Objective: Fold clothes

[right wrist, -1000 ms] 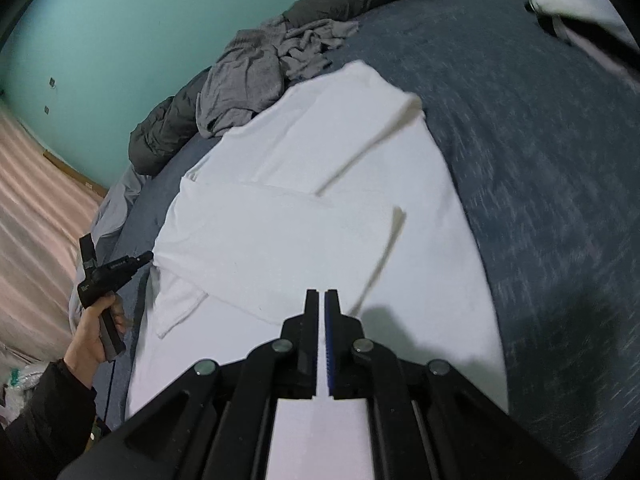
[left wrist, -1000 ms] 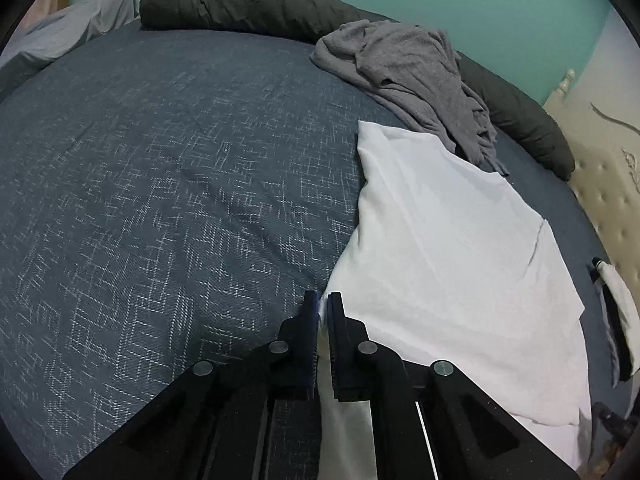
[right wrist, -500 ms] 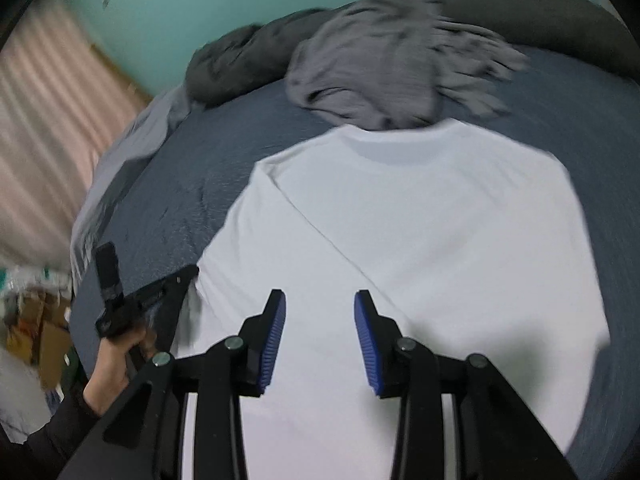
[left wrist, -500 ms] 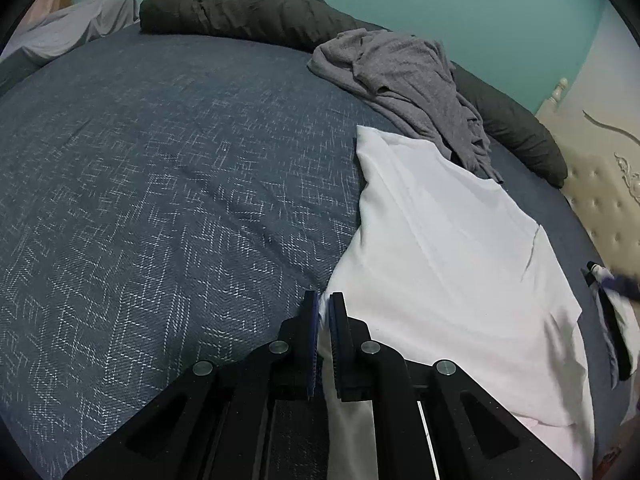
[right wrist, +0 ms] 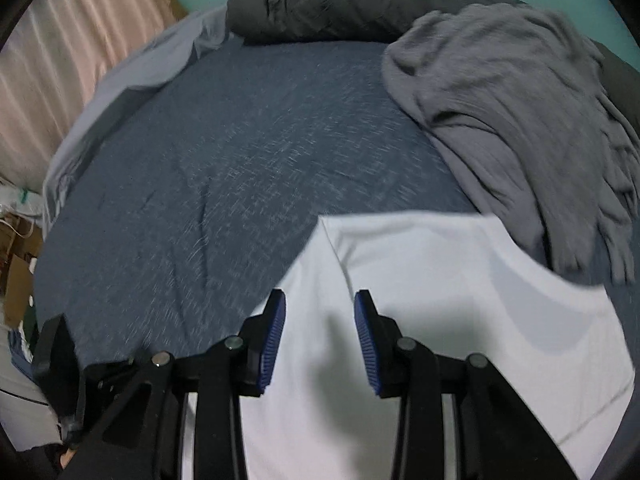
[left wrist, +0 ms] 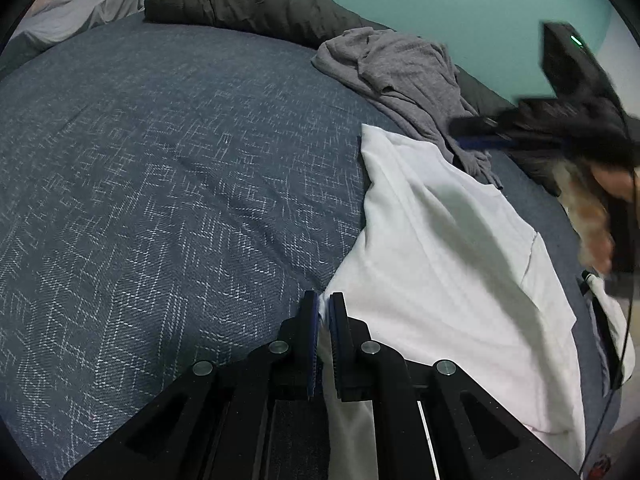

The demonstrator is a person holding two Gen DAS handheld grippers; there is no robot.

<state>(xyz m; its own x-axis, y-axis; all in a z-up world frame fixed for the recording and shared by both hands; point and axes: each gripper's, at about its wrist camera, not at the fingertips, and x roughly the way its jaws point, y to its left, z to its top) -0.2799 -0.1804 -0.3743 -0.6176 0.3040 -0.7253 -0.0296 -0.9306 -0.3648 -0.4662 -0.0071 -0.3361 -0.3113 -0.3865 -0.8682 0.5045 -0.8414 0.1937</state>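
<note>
The white shirt [left wrist: 452,264] lies partly folded on the bed [left wrist: 160,184] — left hand-held gripper [left wrist: 324,312] pinching its edge, right hand-held gripper [right wrist: 320,320] spread above it — with the grey garment [right wrist: 512,120] untouched.

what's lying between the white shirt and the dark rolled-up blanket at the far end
The crumpled grey garment, overlapping the white shirt and lying against the dark rolled blanket; the right wrist view shows it.

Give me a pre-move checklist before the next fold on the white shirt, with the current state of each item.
1. Left gripper pinching the white shirt edge: ok.
2. Right gripper open over the shirt, holding nothing: ok.
3. Shirt lying flat: not ok, rumpled near the left grip.
4. Grey garment off the shirt: not ok, it touches the far edge.
5. Bedspread free beside the shirt: ok.
</note>
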